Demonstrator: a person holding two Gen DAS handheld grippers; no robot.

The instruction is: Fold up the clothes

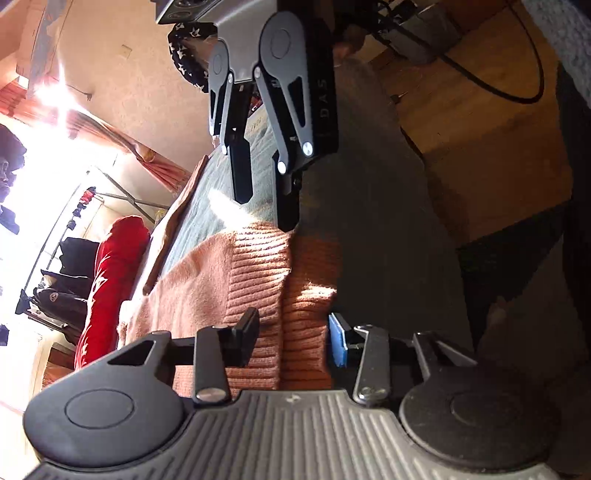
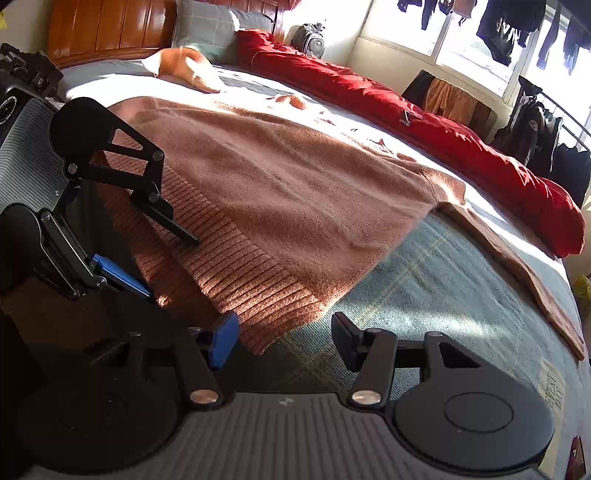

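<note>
Right gripper (image 2: 282,341) nearest in right wrist view: jaws wide apart, nothing between them, blue pad just beside the near corner of the ribbed hem (image 2: 236,284), black finger over bare bedspread (image 2: 443,280). Not touching cloth as far as visible.

Left gripper (image 1: 293,338) likewise wide, straddling the ribbed hem band; fabric sits between the pads but no pinch. From the right view: one finger above the hem, the blue one below its edge at the bed's side.

Pink sweater (image 2: 280,177) spread flat on the bed, hem toward both tools, long axis running away toward the headboard (image 2: 110,29). One sleeve (image 2: 517,266) trails out along the right, off the body panel.

Both grippers at the hem edge, left nearer to a grip, right at the corner. Looks set for a two-corner hem pinch; flat layout fits either ahead of a fold or mid-sequence, cannot tell which.

Red duvet (image 2: 424,122) beyond, well apart from the sweater.
</note>
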